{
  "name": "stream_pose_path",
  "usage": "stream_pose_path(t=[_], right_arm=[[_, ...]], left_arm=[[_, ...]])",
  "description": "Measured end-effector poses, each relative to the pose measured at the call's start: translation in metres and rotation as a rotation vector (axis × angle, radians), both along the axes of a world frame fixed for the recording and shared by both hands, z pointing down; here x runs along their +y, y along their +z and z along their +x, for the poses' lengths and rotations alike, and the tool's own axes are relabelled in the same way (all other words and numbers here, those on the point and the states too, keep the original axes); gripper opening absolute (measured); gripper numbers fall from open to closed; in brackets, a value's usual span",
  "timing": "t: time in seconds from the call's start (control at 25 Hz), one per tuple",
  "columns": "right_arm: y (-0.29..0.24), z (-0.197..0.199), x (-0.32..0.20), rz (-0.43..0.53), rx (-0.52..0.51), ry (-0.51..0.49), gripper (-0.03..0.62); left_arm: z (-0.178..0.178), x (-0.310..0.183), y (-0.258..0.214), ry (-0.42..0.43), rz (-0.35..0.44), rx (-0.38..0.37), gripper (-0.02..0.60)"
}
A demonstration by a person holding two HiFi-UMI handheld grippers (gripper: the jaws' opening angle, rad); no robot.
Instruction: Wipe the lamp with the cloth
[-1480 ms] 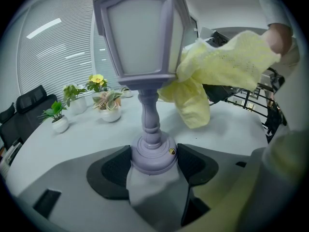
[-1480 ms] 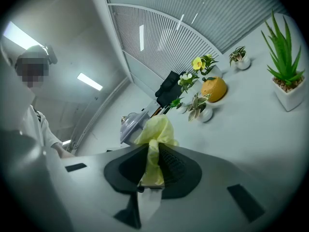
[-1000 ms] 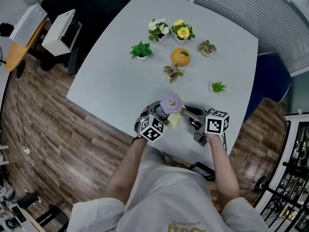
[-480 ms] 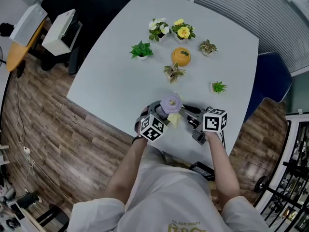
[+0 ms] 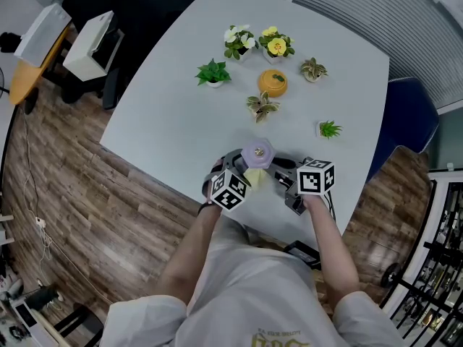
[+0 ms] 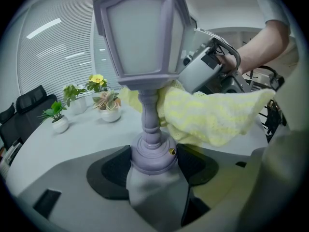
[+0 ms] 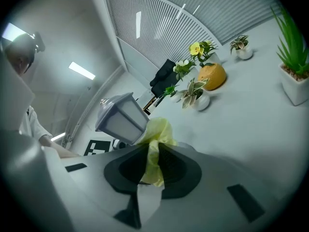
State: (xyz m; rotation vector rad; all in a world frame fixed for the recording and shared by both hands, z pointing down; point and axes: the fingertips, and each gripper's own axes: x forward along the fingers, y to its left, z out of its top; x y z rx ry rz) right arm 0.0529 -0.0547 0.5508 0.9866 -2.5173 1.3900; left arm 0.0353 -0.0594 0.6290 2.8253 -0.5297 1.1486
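— At the near edge of the white table (image 5: 181, 114), what is held, and by which gripper?

— The lavender lantern-shaped lamp (image 6: 143, 42) is clamped at its round base by the left gripper (image 6: 152, 161), whose jaws are set wide and pressed on either side of that base. The lamp is kept upright between the two grippers. A yellow knitted cloth (image 6: 212, 115) is pinched between the nearly closed jaws of the right gripper (image 7: 153, 166) and is laid against the lamp's stem, just under the lantern head. Small potted plants (image 5: 212, 74) and an orange pot (image 5: 272, 84) are seen farther back, well apart from the lamp.
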Motion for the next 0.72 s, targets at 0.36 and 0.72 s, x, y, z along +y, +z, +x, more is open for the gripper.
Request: stream_pose_path(t=[0.36,0.72], right_arm=[[0.004,-0.004,0.000,-0.019,0.004,0.003,0.074],[0.022,-0.003,0.000,-0.053,0.093,0.003,0.074]], left_arm=[[0.000,0.002,0.000,0.001,0.001,0.002,0.310],[0.000,0.000,0.002,0.000,-0.001,0.001,0.310]])
